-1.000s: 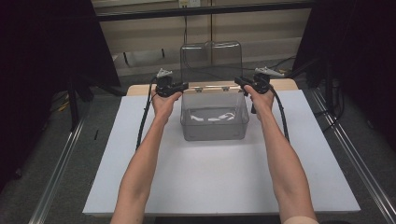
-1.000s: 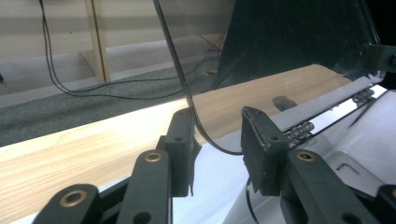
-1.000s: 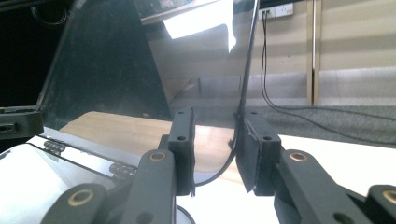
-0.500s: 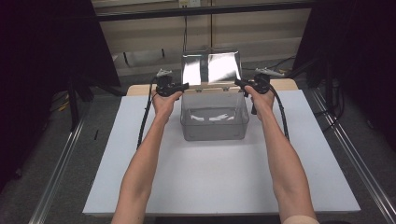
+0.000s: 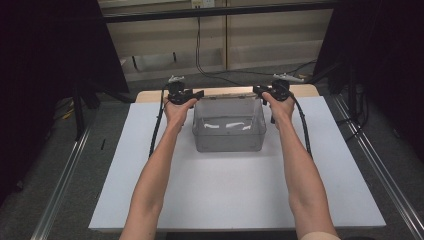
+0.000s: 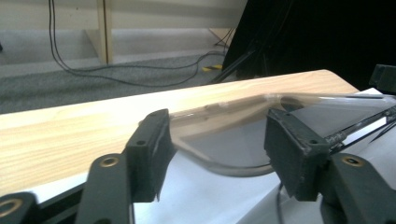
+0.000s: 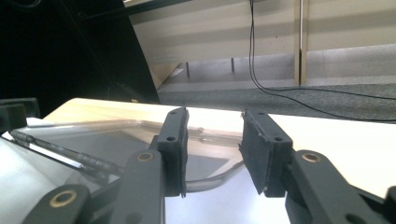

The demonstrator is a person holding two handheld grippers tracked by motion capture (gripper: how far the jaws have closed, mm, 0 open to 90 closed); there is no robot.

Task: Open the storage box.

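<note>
Clear box [image 5: 229, 131] sits mid-table, far half of white board [image 5: 235, 195]; its lid [image 6: 243, 140] lies flat behind it on the wooden edge [image 6: 70, 126]; left gripper [image 5: 186, 95] and right gripper [image 5: 267, 91] flank the far corners, jaws just opening, lid corners between the pads but loose; black cables [image 5: 200, 45] trail on the floor beyond.

From my station I see a white board [image 5: 235, 195] covering most of the table, with a strip of pale wooden tabletop [image 5: 150, 96] exposed along its far edge. Grey carpet [image 5: 40, 165] surrounds the table, and metal rails [image 5: 62, 182] run along the floor on both sides. Black curtains [image 5: 45, 55] hang at left and right. Beyond the table I make out a light wooden wall unit [image 5: 225, 45] with a black cable [image 5: 199, 50] dropping down its front and trailing across the carpet, and a black bar [image 5: 215, 11] crossing above
</note>
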